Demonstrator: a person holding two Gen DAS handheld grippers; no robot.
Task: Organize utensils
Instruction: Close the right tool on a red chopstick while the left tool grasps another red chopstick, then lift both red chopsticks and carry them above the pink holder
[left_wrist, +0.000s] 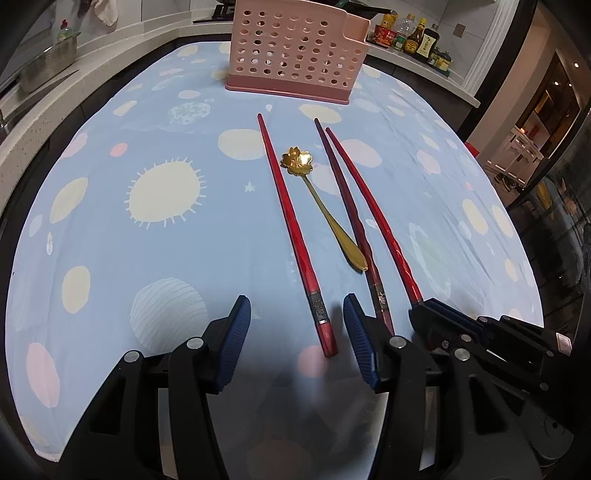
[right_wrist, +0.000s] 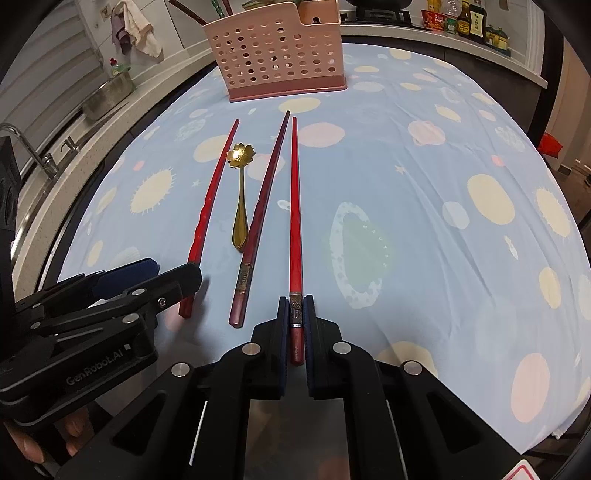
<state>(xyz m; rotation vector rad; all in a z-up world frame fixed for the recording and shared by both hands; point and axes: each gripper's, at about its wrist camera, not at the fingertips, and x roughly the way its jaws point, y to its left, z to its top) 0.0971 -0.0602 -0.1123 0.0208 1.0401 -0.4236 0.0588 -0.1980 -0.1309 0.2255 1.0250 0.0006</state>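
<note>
Three chopsticks and a gold flower-bowled spoon (left_wrist: 325, 206) (right_wrist: 240, 192) lie lengthwise on the blue patterned tablecloth (left_wrist: 147, 258). My left gripper (left_wrist: 297, 321) (right_wrist: 155, 280) is open, its blue pads either side of the near end of the left red chopstick (left_wrist: 288, 221) (right_wrist: 207, 210) and not pressing on it. The darker middle chopstick (left_wrist: 347, 199) (right_wrist: 264, 199) lies free, with the spoon's handle against it. My right gripper (right_wrist: 295, 314) (left_wrist: 443, 321) is shut on the banded near end of the right red chopstick (right_wrist: 294, 206) (left_wrist: 373, 206). A pink perforated utensil holder (left_wrist: 295, 48) (right_wrist: 277, 55) stands at the far end.
Sauce bottles (left_wrist: 417, 37) (right_wrist: 465, 18) line the counter at the back right. A metal pot (left_wrist: 48, 62) (right_wrist: 107, 92) and a faucet (right_wrist: 33, 151) are on the left counter by the sink. The table's edge curves close on both sides.
</note>
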